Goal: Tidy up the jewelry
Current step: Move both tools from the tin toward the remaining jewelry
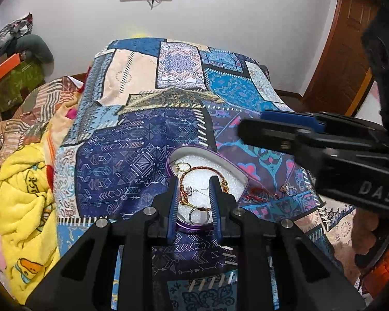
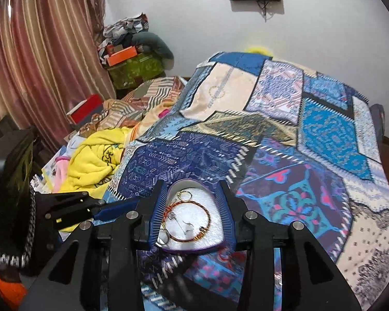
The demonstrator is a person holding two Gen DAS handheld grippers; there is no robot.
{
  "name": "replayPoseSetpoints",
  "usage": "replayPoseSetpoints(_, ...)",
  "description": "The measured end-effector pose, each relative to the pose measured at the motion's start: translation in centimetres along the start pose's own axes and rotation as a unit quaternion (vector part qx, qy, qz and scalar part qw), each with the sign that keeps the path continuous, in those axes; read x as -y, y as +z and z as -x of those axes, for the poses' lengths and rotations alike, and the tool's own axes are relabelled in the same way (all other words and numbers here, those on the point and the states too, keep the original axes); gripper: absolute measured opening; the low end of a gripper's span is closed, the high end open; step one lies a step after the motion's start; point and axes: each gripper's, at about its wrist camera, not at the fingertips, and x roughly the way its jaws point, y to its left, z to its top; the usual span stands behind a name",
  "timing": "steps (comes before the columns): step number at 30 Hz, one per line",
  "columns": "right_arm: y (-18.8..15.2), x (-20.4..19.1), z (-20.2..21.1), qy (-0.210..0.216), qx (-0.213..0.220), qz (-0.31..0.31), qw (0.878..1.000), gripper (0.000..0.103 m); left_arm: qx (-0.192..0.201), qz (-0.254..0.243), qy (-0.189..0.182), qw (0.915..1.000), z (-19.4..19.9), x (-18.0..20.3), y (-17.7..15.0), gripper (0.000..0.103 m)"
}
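Sitting on the patchwork blanket (image 1: 147, 155), the heart-shaped box (image 2: 221, 235) keeps the bangle (image 2: 194, 220) and rings safe together. Both claws, the left gripper (image 1: 194, 189) and right gripper (image 2: 192, 189), hang open above it, holding nothing. More jewelry (image 1: 285, 189) waits beside the box.

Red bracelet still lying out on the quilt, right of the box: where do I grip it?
Probably pinch the red bracelet across its cord from straight above, using the open right gripper. It lies flat and loose on the quilt, beside the heart-shaped box, so a side approach would likely just push it.
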Motion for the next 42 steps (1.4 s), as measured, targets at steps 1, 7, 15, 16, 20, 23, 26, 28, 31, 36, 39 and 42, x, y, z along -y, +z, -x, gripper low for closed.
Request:
replayPoseSetpoints(1,-0.1,0.1,0.6,-0.004,0.004,-0.001,1.000,0.036,0.002,0.001,0.002,1.0000,0.3,0.1,0.1,0.022)
replayPoseSetpoints(7,-0.6,1.2,3.9,-0.027,0.024,-0.010,0.999,0.036,0.014,0.010,0.014,0.9998,2.5,0.9,0.8,0.022)
replayPoseSetpoints(15,-2.7,4.4,7.4,-0.071,0.028,-0.034,0.996,0.036,0.014,0.009,0.012,0.9998,3.8,3.0,1.3,0.025)
replayPoseSetpoints(16,-3.1,5.0,7.9,-0.080,0.026,-0.039,0.996,0.036,0.012,0.009,0.009,0.9998,3.7,3.4,1.3,0.029)
replayPoseSetpoints(20,-4.6,7.8,9.4,-0.110,0.016,-0.058,0.992,0.036,-0.002,0.001,-0.001,1.0000,2.9,5.1,0.9,0.032)
replayPoseSetpoints(23,-5.9,9.8,10.1,-0.127,0.003,-0.074,0.989,0.036,-0.019,-0.008,-0.011,0.9997,1.7,6.5,0.5,0.032)
replayPoseSetpoints(26,-7.1,11.6,10.2,-0.138,-0.011,-0.090,0.986,0.036,-0.039,-0.015,-0.022,0.9989,0.2,7.9,0.0,0.032)
replayPoseSetpoints(28,-7.8,12.4,10.0,-0.141,-0.020,-0.097,0.985,0.036,-0.051,-0.021,-0.029,0.9981,-0.9,8.7,-0.4,0.032)
replayPoseSetpoints(31,-8.9,13.2,9.4,-0.140,-0.037,-0.100,0.984,0.036,-0.071,-0.031,-0.038,0.9962,-2.5,10.0,-1.1,0.032)
replayPoseSetpoints(36,-10.0,13.7,8.0,-0.123,-0.066,-0.095,0.986,0.036,-0.103,-0.034,-0.059,0.9923,-4.6,11.1,-2.4,0.032)
replayPoseSetpoints(39,-10.4,13.5,6.7,-0.110,-0.084,-0.086,0.987,0.036,-0.124,-0.028,-0.071,0.9893,-6.1,11.5,-2.9,0.032)
replayPoseSetpoints(42,-10.8,13.4,5.4,-0.094,-0.103,-0.076,0.987,0.036,-0.138,-0.021,-0.090,0.9862,-7.2,11.8,-2.9,0.032)
